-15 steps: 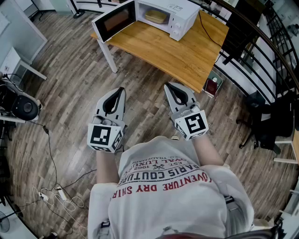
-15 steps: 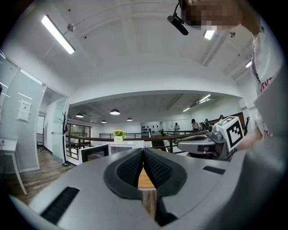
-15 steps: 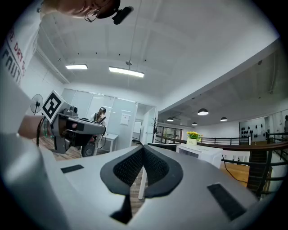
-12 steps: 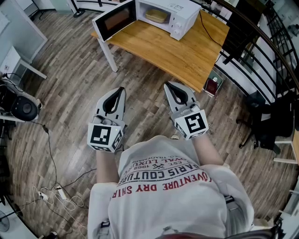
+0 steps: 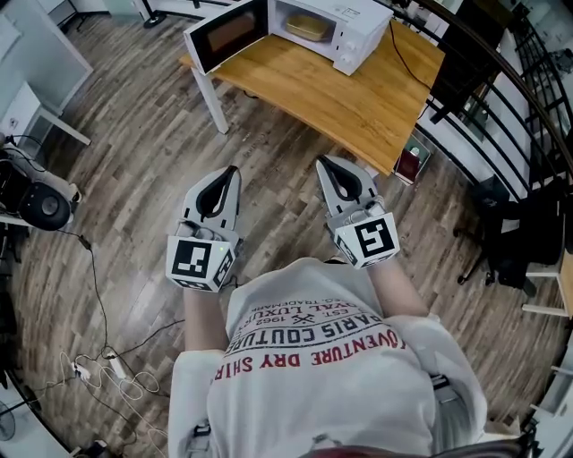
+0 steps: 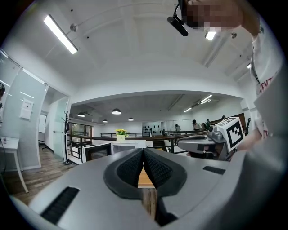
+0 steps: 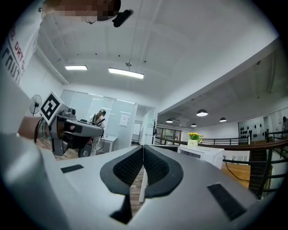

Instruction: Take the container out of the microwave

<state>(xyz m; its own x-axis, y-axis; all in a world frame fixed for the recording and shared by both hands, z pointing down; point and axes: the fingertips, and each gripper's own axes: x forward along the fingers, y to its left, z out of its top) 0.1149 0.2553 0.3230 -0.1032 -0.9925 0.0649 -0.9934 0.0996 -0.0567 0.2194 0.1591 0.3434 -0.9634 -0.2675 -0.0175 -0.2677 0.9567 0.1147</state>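
A white microwave (image 5: 327, 25) stands on a wooden table (image 5: 340, 94) at the top of the head view, its door (image 5: 226, 36) swung open to the left. Inside it sits a pale yellow container (image 5: 311, 27). My left gripper (image 5: 232, 172) and right gripper (image 5: 324, 165) are held level over the wood floor, well short of the table, both shut and empty. In the left gripper view the jaws (image 6: 143, 152) meet at the tips, and the microwave (image 6: 108, 149) shows far off beyond them. The right gripper's jaws (image 7: 143, 149) also meet, with the microwave (image 7: 198, 155) distant.
A black railing (image 5: 501, 80) runs along the right side behind the table. A dark red box (image 5: 407, 165) sits on the floor by the table's near corner. Cables (image 5: 98, 358) and a power strip lie on the floor at the left, near a black round device (image 5: 45, 207).
The view has shifted slightly, so the table and microwave sit a little higher and further right in the frame. Both grippers hold the same pose, still shut.
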